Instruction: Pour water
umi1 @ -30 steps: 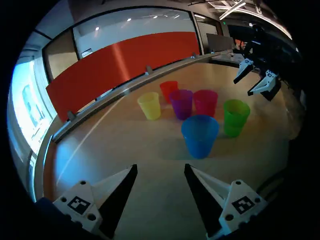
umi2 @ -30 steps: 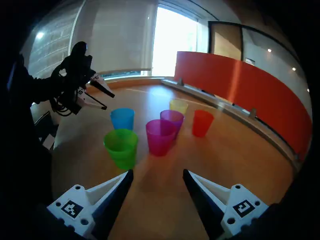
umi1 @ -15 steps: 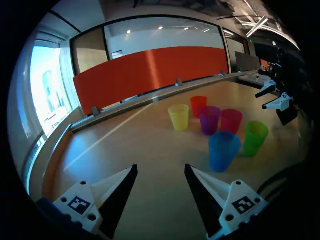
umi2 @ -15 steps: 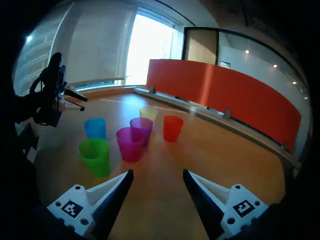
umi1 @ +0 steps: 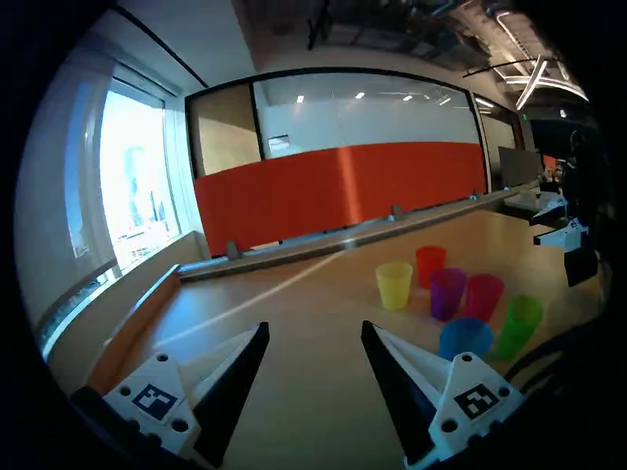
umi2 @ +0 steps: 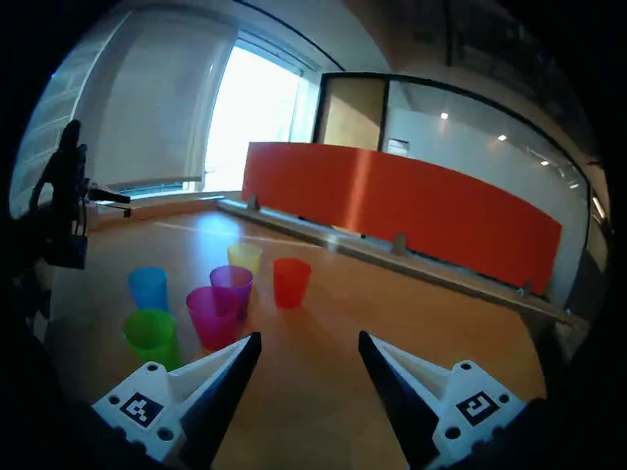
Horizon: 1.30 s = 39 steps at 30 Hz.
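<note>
— Your desk (umi1: 259, 298) runs up to an orange panel (umi1: 337, 192) under glass. Where are the cups?
— Six stand clustered on the desk: yellow cup (umi1: 393, 284), red cup (umi1: 430, 265), purple cup (umi1: 447, 293), pink cup (umi1: 483, 296), blue cup (umi1: 465, 338), green cup (umi1: 520, 323).
— And your tongs?
— You hold the left tongs (umi1: 313, 325) and right tongs (umi2: 309, 335) spread wide, empty, well apart from every cup.
</note>
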Tool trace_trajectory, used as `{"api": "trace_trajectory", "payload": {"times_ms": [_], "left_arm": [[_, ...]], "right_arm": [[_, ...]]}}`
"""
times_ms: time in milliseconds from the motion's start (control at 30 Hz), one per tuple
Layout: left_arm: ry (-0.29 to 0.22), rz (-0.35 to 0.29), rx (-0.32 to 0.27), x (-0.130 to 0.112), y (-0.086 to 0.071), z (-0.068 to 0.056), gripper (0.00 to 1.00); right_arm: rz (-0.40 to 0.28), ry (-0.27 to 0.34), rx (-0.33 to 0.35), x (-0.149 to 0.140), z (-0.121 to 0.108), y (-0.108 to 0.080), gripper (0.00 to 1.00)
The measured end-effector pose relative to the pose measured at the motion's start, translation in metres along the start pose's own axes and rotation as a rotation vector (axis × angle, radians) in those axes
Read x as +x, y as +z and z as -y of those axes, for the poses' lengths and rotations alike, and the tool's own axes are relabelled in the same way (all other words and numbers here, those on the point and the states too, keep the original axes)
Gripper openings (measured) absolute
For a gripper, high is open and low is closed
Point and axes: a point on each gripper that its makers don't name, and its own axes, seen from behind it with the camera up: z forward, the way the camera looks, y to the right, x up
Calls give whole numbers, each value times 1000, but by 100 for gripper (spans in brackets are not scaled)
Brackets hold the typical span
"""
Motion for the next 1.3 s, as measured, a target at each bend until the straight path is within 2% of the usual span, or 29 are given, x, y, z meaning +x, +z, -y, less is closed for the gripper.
{"api": "trace_trajectory", "payload": {"times_ms": [267,500,767,1000,1300], "left_arm": [[-56,-77,37,23,-6,5,87],[-103,-134,42,39,-8,-2,87],[-117,-188,71,54,-13,-7,87],[-147,-212,82,64,-14,-11,87],[-192,-250,73,78,-15,-17,87]], "right_arm": [[-89,62,-111,29,-16,0,96],[-177,129,-203,54,-32,-7,96],[-273,199,-335,74,-59,-25,96],[-298,212,-411,75,-72,-36,96],[-305,251,-453,70,-79,-40,96]]}}
